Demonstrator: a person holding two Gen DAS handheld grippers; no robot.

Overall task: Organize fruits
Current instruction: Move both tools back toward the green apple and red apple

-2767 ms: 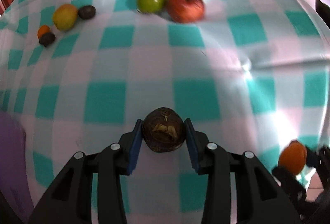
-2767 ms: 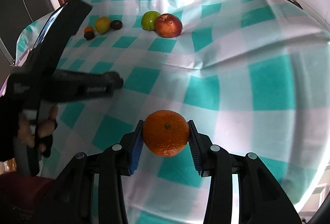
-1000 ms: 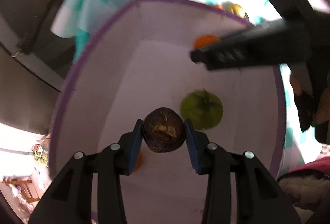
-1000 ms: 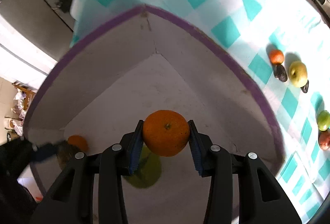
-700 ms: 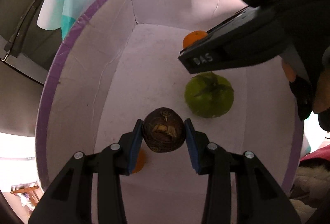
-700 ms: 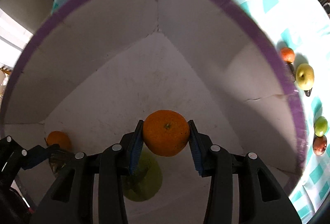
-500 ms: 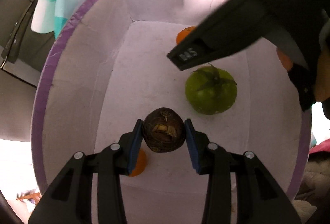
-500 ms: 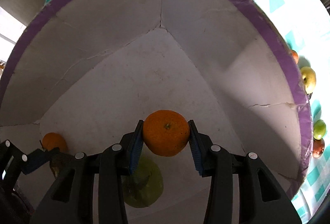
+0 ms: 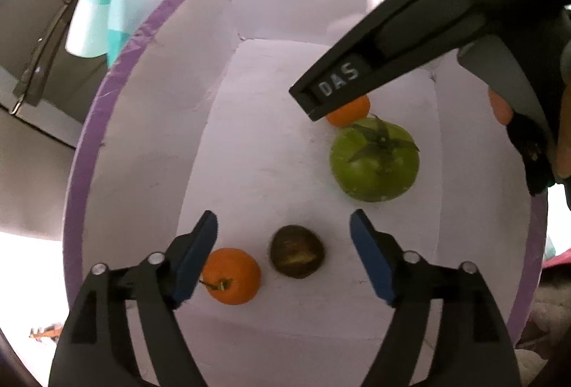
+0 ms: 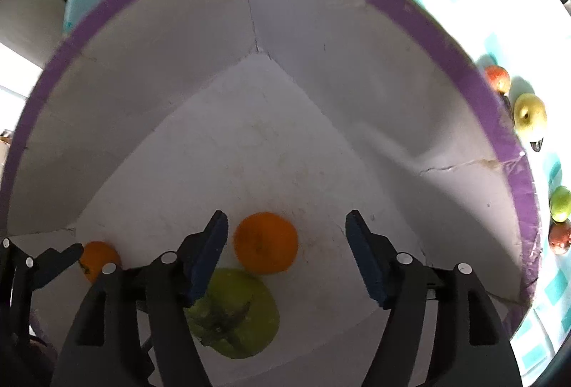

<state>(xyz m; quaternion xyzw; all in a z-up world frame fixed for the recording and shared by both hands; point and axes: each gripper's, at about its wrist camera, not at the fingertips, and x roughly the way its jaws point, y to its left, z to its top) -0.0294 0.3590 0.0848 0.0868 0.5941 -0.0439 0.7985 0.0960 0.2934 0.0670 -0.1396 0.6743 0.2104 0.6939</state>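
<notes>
Interior of a white box with purple rim (image 9: 107,91), seen from above through both wrist cameras. Left gripper (image 9: 283,246) pointed steeply down into the box, jaws opening and standing well apart, blue pads clear of everything; below and between them, loose on the box floor, a dark brown fruit (image 9: 297,251), with a small orange with stem (image 9: 232,275) just beside it, near the left pad. Farther in, a large green fruit with leafy calyx (image 9: 374,163), and touching its far side an orange (image 9: 348,110) partly hidden by the black body of the other gripper. Right gripper (image 10: 286,240) pointed straight down, jaws likewise opening and apart; the same orange (image 10: 266,242) between them but touched by neither pad, resting against the green fruit. Outside the rim, on the teal-and-white checked tablecloth (image 10: 514,19) of the table, a yellow fruit (image 10: 530,117), a green apple (image 10: 560,203) and a red apple (image 10: 559,237).
</notes>
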